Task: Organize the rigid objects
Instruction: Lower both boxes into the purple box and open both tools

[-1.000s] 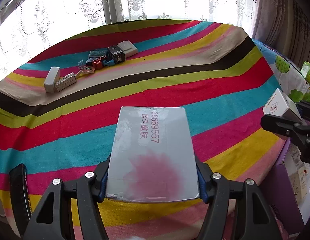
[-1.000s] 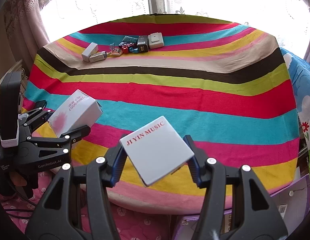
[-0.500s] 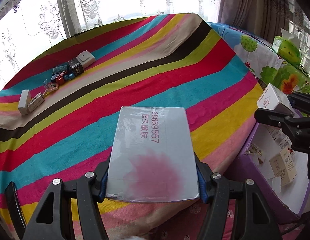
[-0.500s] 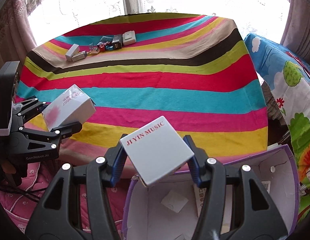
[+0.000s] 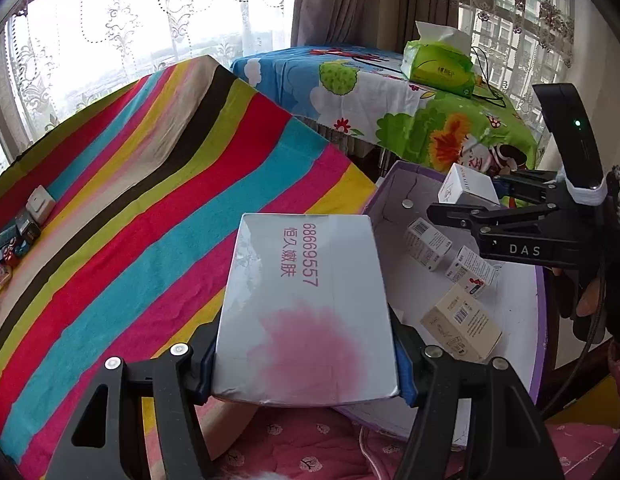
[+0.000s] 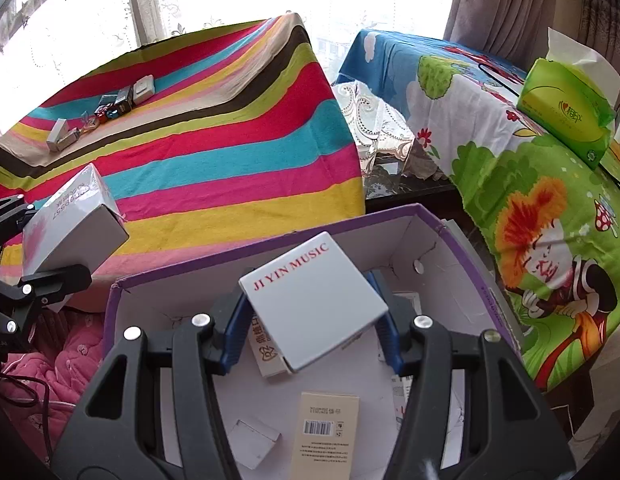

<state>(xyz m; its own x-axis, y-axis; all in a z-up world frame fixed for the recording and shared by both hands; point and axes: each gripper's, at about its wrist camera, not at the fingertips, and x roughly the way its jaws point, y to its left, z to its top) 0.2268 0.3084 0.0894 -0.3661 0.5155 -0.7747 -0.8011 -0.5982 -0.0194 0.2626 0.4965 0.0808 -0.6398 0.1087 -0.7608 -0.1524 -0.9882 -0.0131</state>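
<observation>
a few small cartons already lie in the purple bin [image 6: 462,240]. the right hand-held gripper [image 6: 314,320] hangs over it, clamped on the white music box [image 6: 310,300] — the left hand-held gripper [image 5: 305,364] grips the silver box [image 5: 305,308] at the bin's edge. a cluster of small items [image 6: 105,114] waits on the striped desk [image 6: 229,140].

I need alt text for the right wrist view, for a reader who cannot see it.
The right gripper holds a white box printed "JI YIN MUSIC" above an open purple carton that already contains several small boxes. At left, the left gripper holds a grey box over the edge of a striped cloth.
</observation>
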